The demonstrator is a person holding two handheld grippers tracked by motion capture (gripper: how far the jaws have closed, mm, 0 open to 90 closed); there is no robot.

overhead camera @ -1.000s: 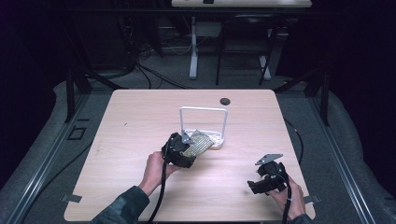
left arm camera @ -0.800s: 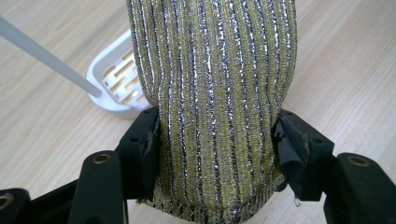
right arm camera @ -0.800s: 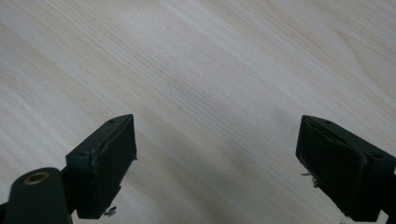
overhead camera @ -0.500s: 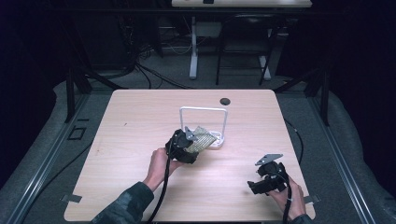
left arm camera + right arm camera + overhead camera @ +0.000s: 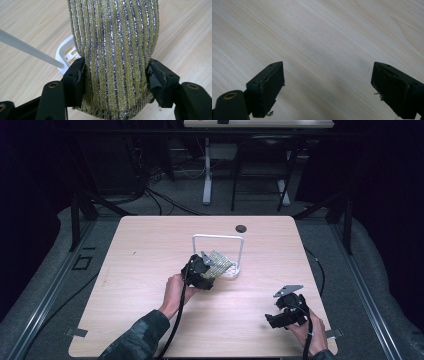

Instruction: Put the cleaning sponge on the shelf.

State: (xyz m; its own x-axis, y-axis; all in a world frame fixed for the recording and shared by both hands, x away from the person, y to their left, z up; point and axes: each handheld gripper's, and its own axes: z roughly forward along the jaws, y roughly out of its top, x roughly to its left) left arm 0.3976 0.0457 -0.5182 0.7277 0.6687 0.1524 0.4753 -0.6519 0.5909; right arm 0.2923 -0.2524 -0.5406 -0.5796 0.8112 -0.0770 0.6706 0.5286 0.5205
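A gold and silver striped cloth (image 5: 115,45) is pinched between the two black jaws of my left gripper (image 5: 115,85), which is shut on it. In the high view the cloth (image 5: 221,262) hangs from the left gripper (image 5: 207,266) just in front of a white wire rack (image 5: 218,237) at the table's middle. The rack's white base (image 5: 65,53) and one thin white rod (image 5: 25,47) show behind the cloth. My right gripper (image 5: 328,87) stands open over bare wood, nothing between its jaws. It rests low at the front right of the table (image 5: 276,319).
The light wooden table (image 5: 140,250) has a small dark round spot (image 5: 241,228) near its far edge. Dark floor, cables and another table's legs (image 5: 206,175) lie beyond. A cable trails from each gripper toward the person.
My left gripper has carried the cloth a little farther from the person, closer to the white rack. The right gripper has stayed where it was.
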